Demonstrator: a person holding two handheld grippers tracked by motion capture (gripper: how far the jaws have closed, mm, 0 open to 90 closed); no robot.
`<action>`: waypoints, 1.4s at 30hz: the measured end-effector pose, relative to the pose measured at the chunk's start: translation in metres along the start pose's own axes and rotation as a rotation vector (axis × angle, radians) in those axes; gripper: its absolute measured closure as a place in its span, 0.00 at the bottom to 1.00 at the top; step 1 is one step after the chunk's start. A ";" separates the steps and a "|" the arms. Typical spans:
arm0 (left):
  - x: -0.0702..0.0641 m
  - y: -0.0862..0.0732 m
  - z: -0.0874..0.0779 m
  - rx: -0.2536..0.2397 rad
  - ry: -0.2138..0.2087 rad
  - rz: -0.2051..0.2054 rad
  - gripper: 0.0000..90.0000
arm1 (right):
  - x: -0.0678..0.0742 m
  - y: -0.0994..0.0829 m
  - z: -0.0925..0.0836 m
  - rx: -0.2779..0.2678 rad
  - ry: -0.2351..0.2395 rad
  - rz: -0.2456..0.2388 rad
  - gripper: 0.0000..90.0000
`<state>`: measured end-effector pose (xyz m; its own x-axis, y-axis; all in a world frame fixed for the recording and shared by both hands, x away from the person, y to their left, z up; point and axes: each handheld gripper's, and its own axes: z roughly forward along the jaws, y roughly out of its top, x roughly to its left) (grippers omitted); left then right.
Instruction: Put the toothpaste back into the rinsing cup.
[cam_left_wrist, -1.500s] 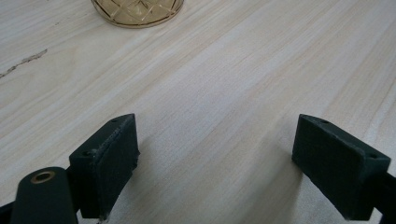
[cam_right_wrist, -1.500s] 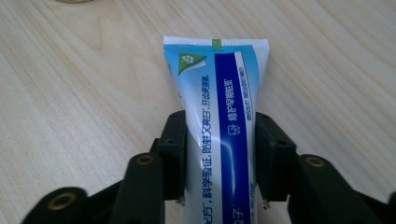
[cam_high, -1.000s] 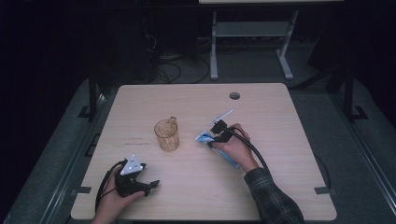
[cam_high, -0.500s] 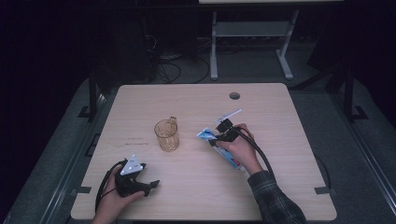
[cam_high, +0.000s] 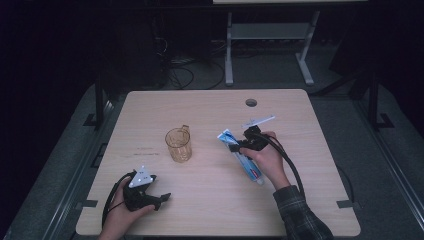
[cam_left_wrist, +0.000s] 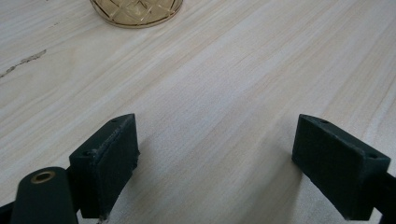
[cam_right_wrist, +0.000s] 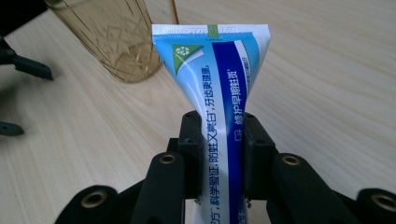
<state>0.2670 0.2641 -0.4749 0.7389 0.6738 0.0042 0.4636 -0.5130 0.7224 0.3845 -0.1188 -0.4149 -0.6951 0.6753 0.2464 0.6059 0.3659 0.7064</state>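
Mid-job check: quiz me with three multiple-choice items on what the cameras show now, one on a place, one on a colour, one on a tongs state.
1. Where does the cup stand?
A. between the two hands
B. at the table's far right corner
C. on the floor

2. What colour is the tube?
A. red and black
B. blue and white
C. plain yellow

3. How are the right tongs?
A. wide open over bare wood
B. shut on the cup's handle
C. shut on the tube

Answers: 1 A, the high view shows it mid-table between them; 2 B, the right gripper view shows blue and white print; 3 C, both jaws press the tube's sides.
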 end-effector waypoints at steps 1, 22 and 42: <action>0.000 0.000 0.000 0.000 0.000 0.000 0.15 | -0.001 0.000 -0.003 -0.013 0.004 0.000 0.81; 0.000 0.000 0.000 -0.002 0.001 0.000 0.15 | 0.001 0.010 -0.041 -0.225 0.076 -0.008 0.81; 0.000 0.000 0.000 -0.001 0.000 0.002 0.15 | 0.012 0.032 -0.051 -0.317 0.110 -0.043 0.81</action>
<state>0.2672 0.2642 -0.4749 0.7399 0.6727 0.0059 0.4617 -0.5142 0.7228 0.3756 -0.1320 -0.3557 -0.7657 0.5838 0.2697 0.4363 0.1634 0.8848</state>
